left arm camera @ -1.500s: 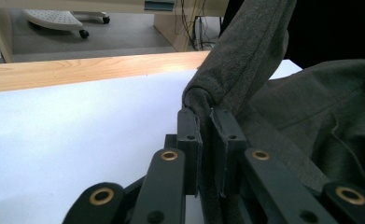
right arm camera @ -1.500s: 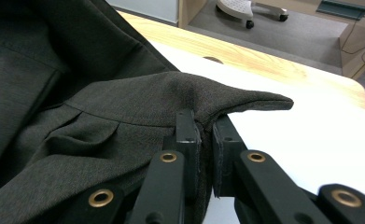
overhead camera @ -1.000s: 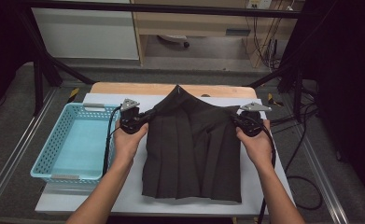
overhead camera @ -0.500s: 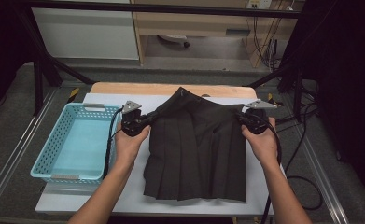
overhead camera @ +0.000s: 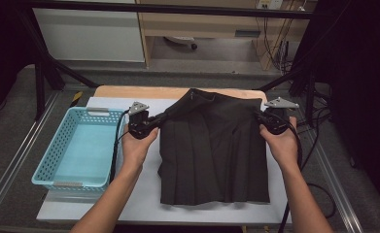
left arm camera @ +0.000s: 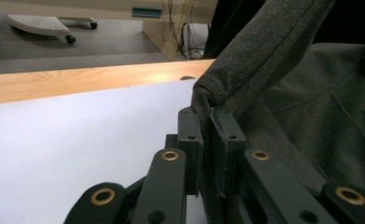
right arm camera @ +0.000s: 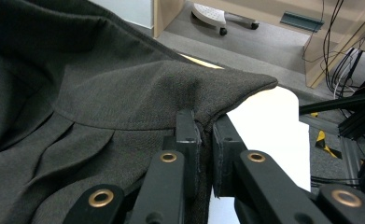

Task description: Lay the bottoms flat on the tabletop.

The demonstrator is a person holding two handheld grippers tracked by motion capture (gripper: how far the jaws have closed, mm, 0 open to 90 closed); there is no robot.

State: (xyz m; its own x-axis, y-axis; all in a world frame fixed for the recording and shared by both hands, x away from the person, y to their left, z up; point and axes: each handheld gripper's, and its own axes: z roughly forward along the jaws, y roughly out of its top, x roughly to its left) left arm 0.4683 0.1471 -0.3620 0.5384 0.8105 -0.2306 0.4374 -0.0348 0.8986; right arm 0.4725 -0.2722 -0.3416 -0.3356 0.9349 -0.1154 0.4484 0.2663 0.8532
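Between our two grippers hangs the dark skirt [overhead camera: 212, 150]: our left gripper [overhead camera: 146, 127] is clamped on one waistband corner, our right gripper [overhead camera: 265, 121] on the other. Waistband faces away from us, hem toward us on the white table [overhead camera: 105, 204].

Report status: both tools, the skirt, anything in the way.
Left tool shut on skirt waistband corner. Right tool shut on opposite corner. Skirt spread on table, waistband raised. Blue basket left, apart from skirt.
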